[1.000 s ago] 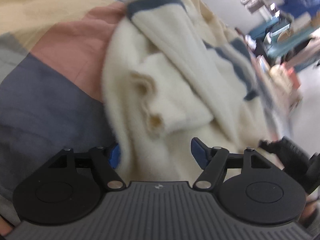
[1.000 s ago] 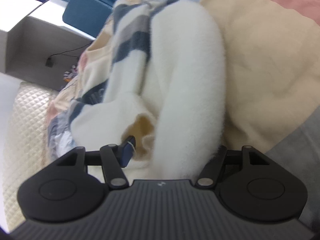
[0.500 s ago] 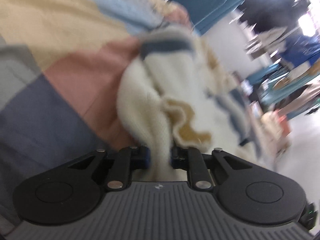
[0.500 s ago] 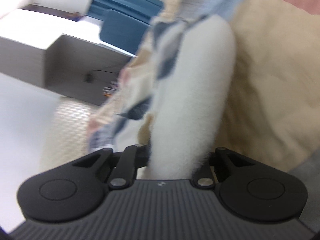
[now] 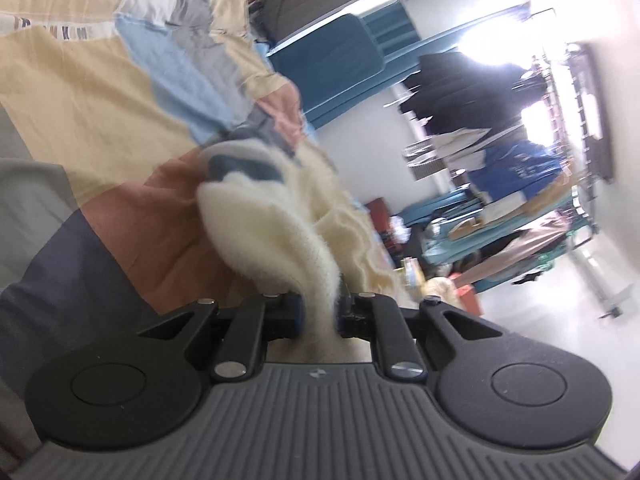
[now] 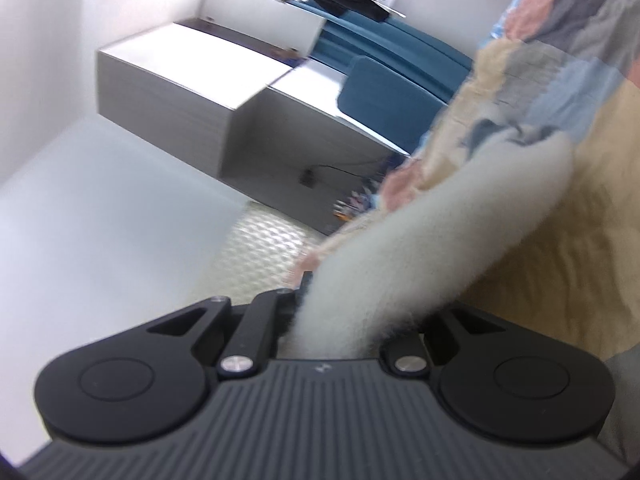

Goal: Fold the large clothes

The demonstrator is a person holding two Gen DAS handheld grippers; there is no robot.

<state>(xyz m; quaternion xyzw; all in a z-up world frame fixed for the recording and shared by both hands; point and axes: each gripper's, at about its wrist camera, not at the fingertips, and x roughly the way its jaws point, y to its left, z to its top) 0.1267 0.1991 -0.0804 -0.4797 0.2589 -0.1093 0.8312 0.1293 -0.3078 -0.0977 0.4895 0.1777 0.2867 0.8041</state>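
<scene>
Item: cream fleece garment with blue-grey stripes, lying partly on the patchwork bedcover, one part drawn up toward each camera.

Left gripper: we are pinching a fold of the fleece; the jaws have just been closing and are sitting nearly together, the blue pads pressing the cloth.

Right gripper: we are clamping a thick fleecy roll of the same garment, jaws drawn in on it, having just been closing.

Background: white cabinets; blue sofa; clothes rack.
</scene>
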